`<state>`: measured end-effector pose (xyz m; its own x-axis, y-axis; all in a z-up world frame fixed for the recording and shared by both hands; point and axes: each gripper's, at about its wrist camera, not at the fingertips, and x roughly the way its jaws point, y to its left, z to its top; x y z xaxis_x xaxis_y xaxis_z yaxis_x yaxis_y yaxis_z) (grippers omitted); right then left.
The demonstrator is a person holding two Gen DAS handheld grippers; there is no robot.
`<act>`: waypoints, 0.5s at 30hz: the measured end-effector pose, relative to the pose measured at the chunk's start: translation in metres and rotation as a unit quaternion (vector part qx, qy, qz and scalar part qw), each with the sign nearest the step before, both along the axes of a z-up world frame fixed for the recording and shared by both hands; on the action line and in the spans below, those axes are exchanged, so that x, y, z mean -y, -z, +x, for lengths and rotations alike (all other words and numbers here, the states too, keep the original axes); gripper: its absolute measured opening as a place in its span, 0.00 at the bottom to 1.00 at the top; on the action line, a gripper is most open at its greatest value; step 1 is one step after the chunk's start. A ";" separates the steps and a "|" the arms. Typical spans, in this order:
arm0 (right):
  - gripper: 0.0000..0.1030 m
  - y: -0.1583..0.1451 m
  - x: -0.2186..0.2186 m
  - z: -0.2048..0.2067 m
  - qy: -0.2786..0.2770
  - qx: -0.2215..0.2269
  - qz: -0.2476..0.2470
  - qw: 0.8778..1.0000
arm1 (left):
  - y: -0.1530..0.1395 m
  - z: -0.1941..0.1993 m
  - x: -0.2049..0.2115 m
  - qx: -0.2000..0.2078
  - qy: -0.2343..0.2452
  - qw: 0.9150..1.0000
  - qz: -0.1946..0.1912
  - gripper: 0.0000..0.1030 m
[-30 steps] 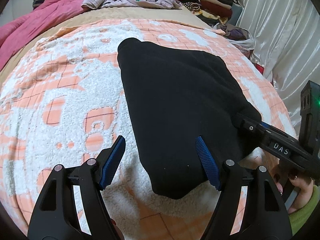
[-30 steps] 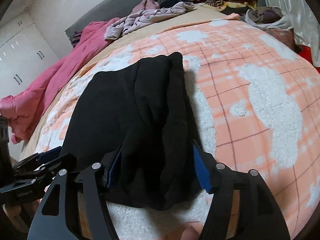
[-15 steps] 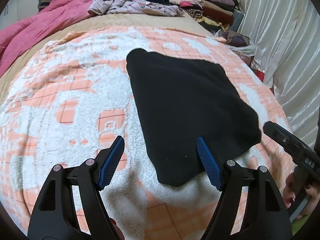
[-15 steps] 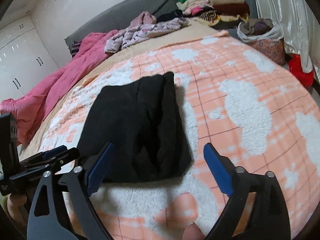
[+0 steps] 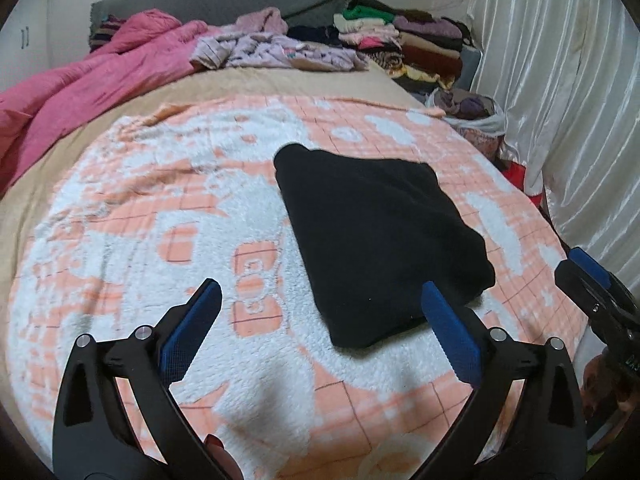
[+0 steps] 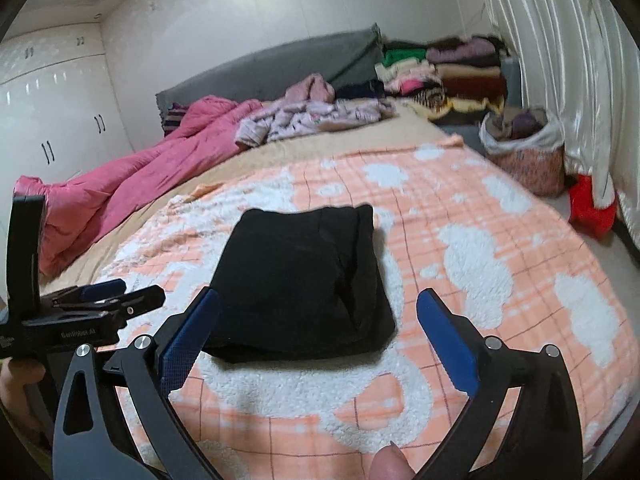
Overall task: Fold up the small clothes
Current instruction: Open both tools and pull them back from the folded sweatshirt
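A folded black garment [image 5: 376,232] [image 6: 304,276] lies flat on the peach-and-white fleece blanket [image 5: 160,208] [image 6: 480,248]. My left gripper [image 5: 320,294] hovers above its near left corner. The jaws are opening and stand wide, and nothing is between the blue pads [image 5: 188,336]. My right gripper [image 6: 319,300] hangs over the garment's near edge. Its jaws are opening wide too and do not touch the cloth. Each gripper shows in the other's view: the right gripper [image 5: 588,272] at the right edge, the left gripper [image 6: 116,296] at the left.
A pink quilt [image 5: 80,92] [image 6: 132,184] lies along the bed's left side. Loose lilac clothes [image 5: 276,50] [image 6: 316,118] and a stack of folded clothes [image 5: 404,46] [image 6: 444,76] sit at the head. A filled basket [image 6: 524,148] and white curtains [image 5: 560,92] stand right of the bed.
Both grippers let go of the black garment, opened wide and drew up and back from it. The garment now lies folded and free on the blanket.
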<state>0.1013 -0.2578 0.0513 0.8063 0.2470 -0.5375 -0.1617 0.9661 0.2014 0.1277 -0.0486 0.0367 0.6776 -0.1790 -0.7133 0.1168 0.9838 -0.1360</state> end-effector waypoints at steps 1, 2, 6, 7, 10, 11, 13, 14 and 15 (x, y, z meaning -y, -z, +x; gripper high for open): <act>0.96 -0.003 -0.002 -0.006 0.003 0.010 -0.006 1.000 | -0.002 -0.003 -0.001 0.003 0.001 1.000 0.000 0.91; 0.96 -0.004 -0.003 -0.010 0.002 0.015 -0.009 1.000 | -0.004 -0.008 -0.003 0.007 -0.001 1.000 0.001 0.91; 0.96 -0.005 -0.007 -0.024 0.007 0.028 -0.023 0.999 | -0.008 -0.024 -0.010 0.019 -0.005 1.000 0.000 0.91; 0.96 -0.004 -0.010 -0.029 0.009 0.030 -0.028 0.999 | -0.009 -0.028 -0.011 0.022 -0.005 1.000 0.001 0.91; 0.96 -0.002 -0.015 -0.037 0.010 0.035 -0.038 0.999 | -0.008 -0.037 -0.015 0.029 -0.008 1.000 0.003 0.91; 0.96 -0.001 -0.017 -0.040 0.011 0.037 -0.044 0.998 | -0.008 -0.040 -0.016 0.030 -0.010 1.000 0.004 0.91; 0.96 0.001 -0.020 -0.048 0.013 0.041 -0.052 0.998 | -0.005 -0.046 -0.019 0.032 -0.012 0.999 0.005 0.91; 0.96 0.002 -0.022 -0.051 0.013 0.040 -0.051 0.998 | -0.004 -0.049 -0.020 0.031 -0.013 0.999 0.007 0.91; 0.96 0.003 -0.023 -0.054 0.011 0.038 -0.050 0.998 | -0.001 -0.051 -0.022 0.029 -0.013 0.999 0.009 0.91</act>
